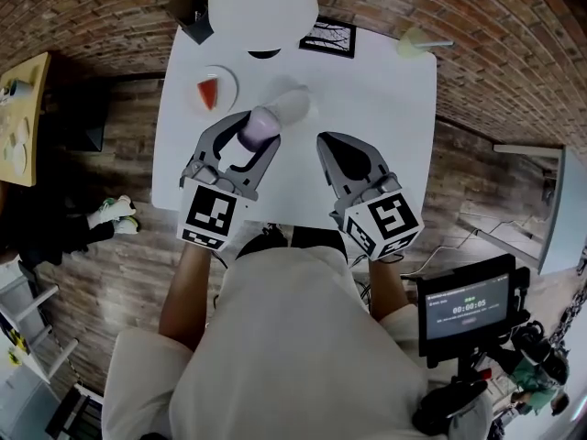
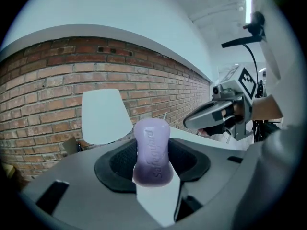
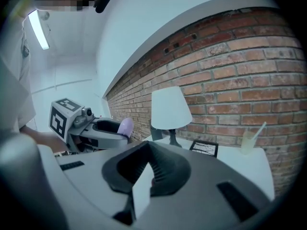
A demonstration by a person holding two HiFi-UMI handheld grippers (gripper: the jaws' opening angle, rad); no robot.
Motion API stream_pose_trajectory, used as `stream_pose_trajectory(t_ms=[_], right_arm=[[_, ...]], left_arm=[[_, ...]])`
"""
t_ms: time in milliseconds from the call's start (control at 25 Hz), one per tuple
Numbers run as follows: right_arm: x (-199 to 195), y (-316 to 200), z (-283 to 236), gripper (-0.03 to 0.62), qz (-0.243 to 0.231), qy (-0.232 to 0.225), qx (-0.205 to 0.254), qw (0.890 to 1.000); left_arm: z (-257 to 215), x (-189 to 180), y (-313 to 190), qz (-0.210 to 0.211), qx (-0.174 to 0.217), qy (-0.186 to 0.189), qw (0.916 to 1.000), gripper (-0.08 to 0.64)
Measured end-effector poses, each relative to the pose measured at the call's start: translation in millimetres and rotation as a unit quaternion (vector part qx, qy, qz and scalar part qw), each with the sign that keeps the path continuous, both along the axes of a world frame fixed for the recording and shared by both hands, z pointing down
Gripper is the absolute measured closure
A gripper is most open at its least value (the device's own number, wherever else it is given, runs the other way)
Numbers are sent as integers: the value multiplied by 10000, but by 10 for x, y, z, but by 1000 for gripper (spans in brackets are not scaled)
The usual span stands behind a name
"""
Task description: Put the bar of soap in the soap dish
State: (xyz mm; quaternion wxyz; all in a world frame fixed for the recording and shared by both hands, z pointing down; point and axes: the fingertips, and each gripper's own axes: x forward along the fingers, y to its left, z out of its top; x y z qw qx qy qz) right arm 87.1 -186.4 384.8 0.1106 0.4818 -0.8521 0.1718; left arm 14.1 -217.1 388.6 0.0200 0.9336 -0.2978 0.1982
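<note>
Pinched upright between the black pads of the left tongs [image 1: 249,128], the bar of soap [image 1: 259,126] is lilac, with raised lettering on the face. It is held over the middle-left of the white desk [image 1: 385,117].

Right tongs [image 1: 337,145]: closed to a thin slit, nothing between them, held just beside the left pair over the near edge.

Small round white dish [image 1: 227,79], farther back and left of the soap, apart from it. Red wedge-shaped piece [image 1: 209,93] lies in it.

Back edge of the desk:
- lamp with white shade [image 1: 261,3]
- dark picture frame [image 1: 327,37]
- pale drinking glass with straw [image 1: 413,44] at the right corner

Brick wall behind. A small monitor [image 1: 468,305] sits by the person's right side.
</note>
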Motion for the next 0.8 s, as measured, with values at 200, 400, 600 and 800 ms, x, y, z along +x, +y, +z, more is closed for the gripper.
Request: stream_pose_trajectory(t_ms=[200,400,600,800], right_arm=[[55,-46,157,589,12,3,-189,9998],[96,-96,276,589,46,7,-347,9994],[138,-161,412,589,54,-2,-478,9988],[206,-236,515,589,183,8,-559,9983]], left_arm=[[152,90,-87,6,-113,-123,9999,357],[253,132,-165,35,-181,-222,9996,357],[414,194,-249,81,-316,-267,9991,357],[534,245,-333,118,-427,-291,9986,357]])
